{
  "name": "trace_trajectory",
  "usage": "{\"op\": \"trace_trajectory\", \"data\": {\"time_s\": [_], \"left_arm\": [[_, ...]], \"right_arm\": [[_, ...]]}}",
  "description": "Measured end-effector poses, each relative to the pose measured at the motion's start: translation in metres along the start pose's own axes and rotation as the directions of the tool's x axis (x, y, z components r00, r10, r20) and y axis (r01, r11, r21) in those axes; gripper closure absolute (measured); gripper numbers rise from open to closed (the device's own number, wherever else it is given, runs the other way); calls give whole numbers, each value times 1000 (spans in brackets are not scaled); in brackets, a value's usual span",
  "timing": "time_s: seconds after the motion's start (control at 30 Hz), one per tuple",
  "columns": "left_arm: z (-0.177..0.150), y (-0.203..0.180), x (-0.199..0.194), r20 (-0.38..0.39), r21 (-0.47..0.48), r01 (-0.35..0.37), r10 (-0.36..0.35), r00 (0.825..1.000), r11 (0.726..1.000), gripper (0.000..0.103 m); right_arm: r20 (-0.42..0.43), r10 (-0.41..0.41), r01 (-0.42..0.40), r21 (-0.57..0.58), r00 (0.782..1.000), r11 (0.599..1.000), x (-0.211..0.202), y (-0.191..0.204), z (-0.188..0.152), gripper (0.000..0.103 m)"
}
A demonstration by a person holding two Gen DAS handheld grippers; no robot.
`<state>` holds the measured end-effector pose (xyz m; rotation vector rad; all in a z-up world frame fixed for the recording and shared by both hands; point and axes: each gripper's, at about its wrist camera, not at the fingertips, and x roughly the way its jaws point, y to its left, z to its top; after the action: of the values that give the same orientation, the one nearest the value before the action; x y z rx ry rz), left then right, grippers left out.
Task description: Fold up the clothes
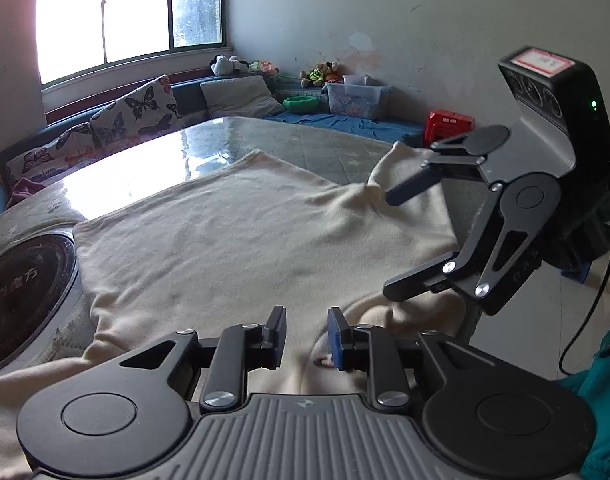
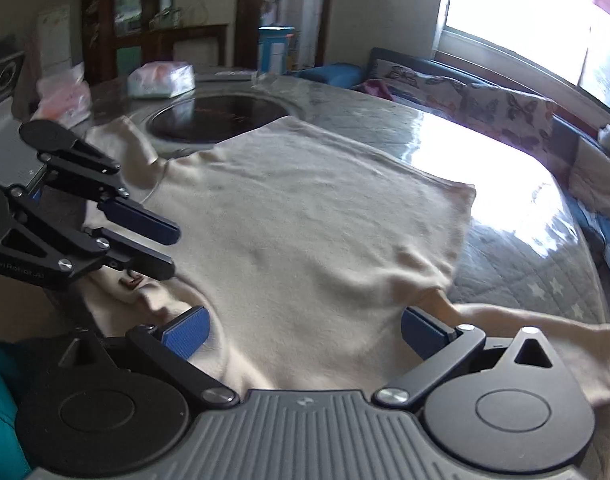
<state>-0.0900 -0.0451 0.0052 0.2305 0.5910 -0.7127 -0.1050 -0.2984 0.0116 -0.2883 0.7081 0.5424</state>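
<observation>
Left wrist view: the left gripper (image 1: 305, 334) has its jaws a narrow gap apart, with cream cloth of the shirt (image 1: 245, 232) under and between them near the collar; the pads do not visibly press on it, so I read them as released rather than clenched. The shirt lies spread flat on the worktop (image 1: 153, 156), ahead of these jaws, its body running away towards the far hem. The right gripper (image 1: 389, 246) stands ahead and to the right, jaws wide apart, one finger by the bunched shoulder and sleeve, the other by the near edge.

The risk here, as I judge it: the narrow gap could close on only one layer at the collar, so the fold drags crooked. The glossy worktop may also let the whole shirt slide when pulled.

Right wrist view: the right gripper (image 2: 303, 330) has its jaws spread wide and empty, straddling the near edge of the shirt (image 2: 305, 220). The left gripper (image 2: 167, 248) sits ahead and to the left, over the collar. A sleeve trails off to the right of the jaws, lying loose near the rim of the worktop (image 2: 505, 248); it could slip over or get left out of the fold.

The shirt's long axis runs from collar, near the jaws, to hem, far from them; the sleeves point sideways.
</observation>
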Motion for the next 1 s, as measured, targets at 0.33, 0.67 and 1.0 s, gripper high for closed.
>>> {"op": "trace_trajectory", "data": {"time_s": [0.33, 0.67, 1.0], "left_arm": [[30, 1, 26, 11, -75, 12, -11, 1000, 997, 69], [48, -22, 56, -17, -77, 52, -53, 998, 996, 62], [56, -40, 71, -49, -67, 67, -70, 996, 995, 60]], "right_arm": [[-49, -176, 182, 245, 983, 952, -8, -88, -31, 1], [-75, -368, 359, 467, 927, 808, -24, -177, -58, 16], [-75, -452, 411, 565, 889, 715, -25, -214, -75, 63]]}}
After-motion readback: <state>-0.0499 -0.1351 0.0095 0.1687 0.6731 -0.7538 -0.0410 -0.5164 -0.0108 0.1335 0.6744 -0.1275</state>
